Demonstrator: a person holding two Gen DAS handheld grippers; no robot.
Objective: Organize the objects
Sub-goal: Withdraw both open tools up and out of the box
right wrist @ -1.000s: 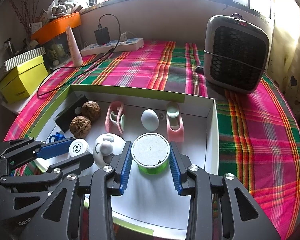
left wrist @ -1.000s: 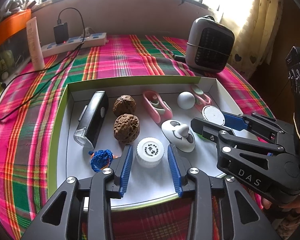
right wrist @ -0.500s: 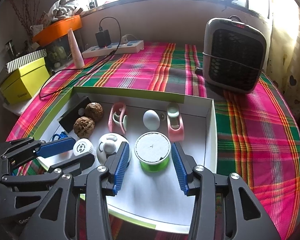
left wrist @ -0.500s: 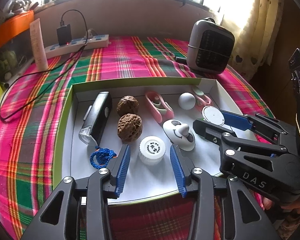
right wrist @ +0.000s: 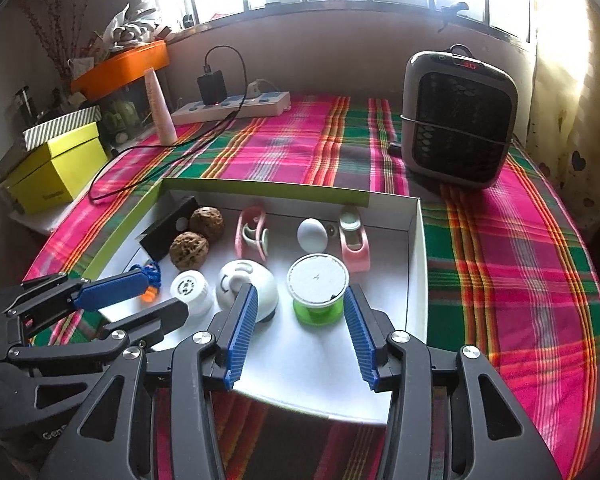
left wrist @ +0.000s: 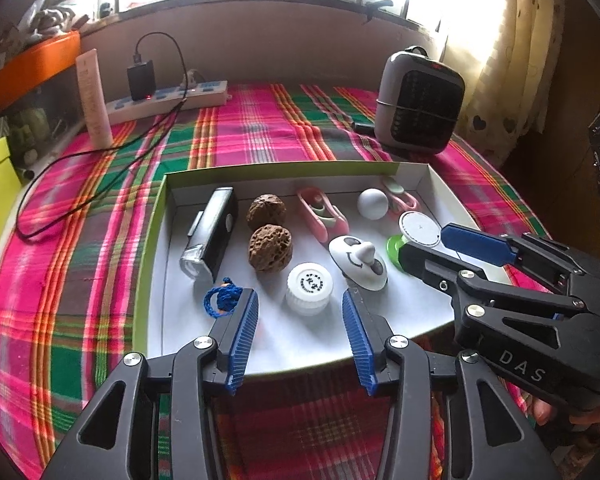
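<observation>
A shallow white tray with a green rim [left wrist: 156,240] lies on the plaid cloth. It holds a black light [left wrist: 216,232], two walnuts [left wrist: 270,246], pink clips [left wrist: 322,216], a white ball [left wrist: 373,204], a smiling white dome [left wrist: 358,262] and a blue cord loop [left wrist: 222,300]. My left gripper [left wrist: 299,300] hangs at the tray's near edge, jaws opening. A white ribbed cap [left wrist: 310,288] stands free just beyond its tips. My right gripper [right wrist: 300,296] is open, with the green spool [right wrist: 318,284] standing untouched between its fingertips. Each gripper also shows from the side: right gripper [left wrist: 424,240], left gripper [right wrist: 166,294].
A grey heater [right wrist: 460,120] stands behind the tray at the right. At the back left are a power strip [right wrist: 236,106] with a black charger and trailing cable, a white tube [right wrist: 160,108], a yellow-green box [right wrist: 56,172] and an orange box. A curtain hangs at the right.
Both grippers' jaws have widened. The left pads came away from the white cap and drew back a little. The right pads let go of the green spool, which stays standing in the tray.
</observation>
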